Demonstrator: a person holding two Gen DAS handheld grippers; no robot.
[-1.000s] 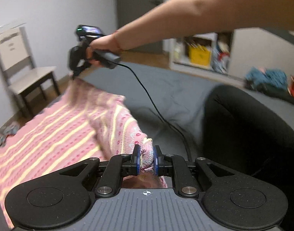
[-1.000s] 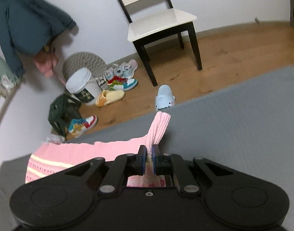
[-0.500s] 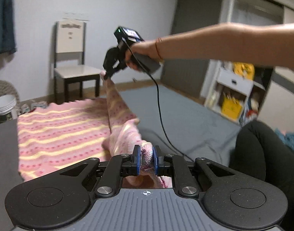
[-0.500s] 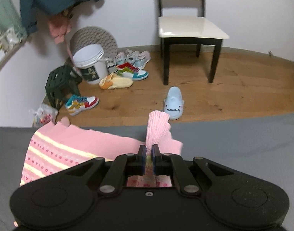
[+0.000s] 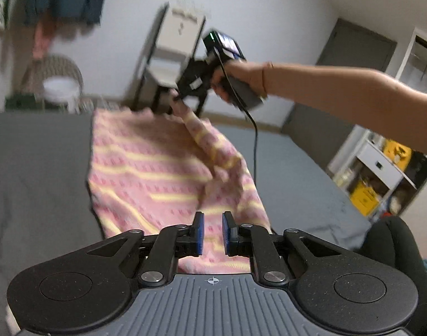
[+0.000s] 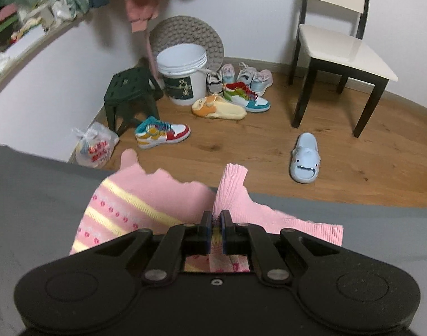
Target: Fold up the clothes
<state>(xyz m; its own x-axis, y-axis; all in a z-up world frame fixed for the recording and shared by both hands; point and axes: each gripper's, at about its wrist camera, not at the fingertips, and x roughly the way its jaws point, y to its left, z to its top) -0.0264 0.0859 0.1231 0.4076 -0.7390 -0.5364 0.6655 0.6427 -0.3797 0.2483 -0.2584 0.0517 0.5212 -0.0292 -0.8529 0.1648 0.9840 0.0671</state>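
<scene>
L wrist view: left tongs (image 5: 212,233) parted, nothing between, hovering over near hem of pink striped sweater (image 5: 146,173) spread on grey bed (image 5: 31,168). Sleeve laid across body; fold prob. just begun, rest to do.
R wrist view: right tongs (image 6: 216,231) narrow, pinching ribbed cuff at far edge. Chair (image 6: 342,44), shoes (image 6: 161,131) on floor beyond bed; nothing in way.

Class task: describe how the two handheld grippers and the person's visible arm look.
Both the left gripper and the right gripper have black linkages and blue finger pads. The left's base is ribbed grey. The right trails a black cable. The bare forearm wears a thin wristband.
</scene>
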